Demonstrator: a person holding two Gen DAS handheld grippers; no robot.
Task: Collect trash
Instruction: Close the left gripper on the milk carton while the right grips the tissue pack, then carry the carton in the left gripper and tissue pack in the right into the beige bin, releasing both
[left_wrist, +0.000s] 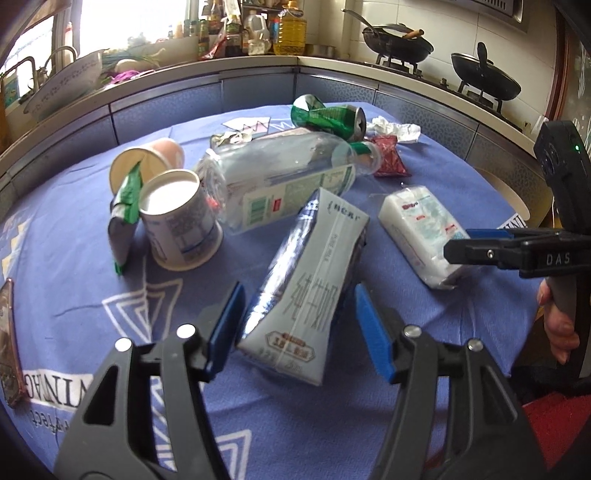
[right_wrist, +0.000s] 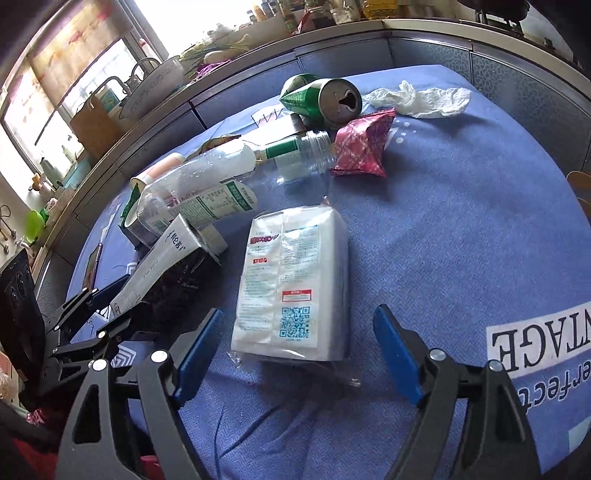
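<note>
Right of tissue pack (right_wrist: 295, 284): bare cloth (right_wrist: 461, 221), seemingly to edge.

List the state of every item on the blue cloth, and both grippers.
Milk carton: squashed, lying between the left fingers.
Clear bottle: capless, on its side.
Green can: crushed, opened.
Paper cup: upright, empty.
Tissue pack: lying flat.
Left gripper: open.
Right gripper: open.

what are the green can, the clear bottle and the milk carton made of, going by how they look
Green can: thin metal, probably aluminium; dented, bare grey top.
Clear bottle: see-through plastic, glossy, printed label.
Milk carton: coated paperboard, creased, with a shiny foil-like side.
</note>
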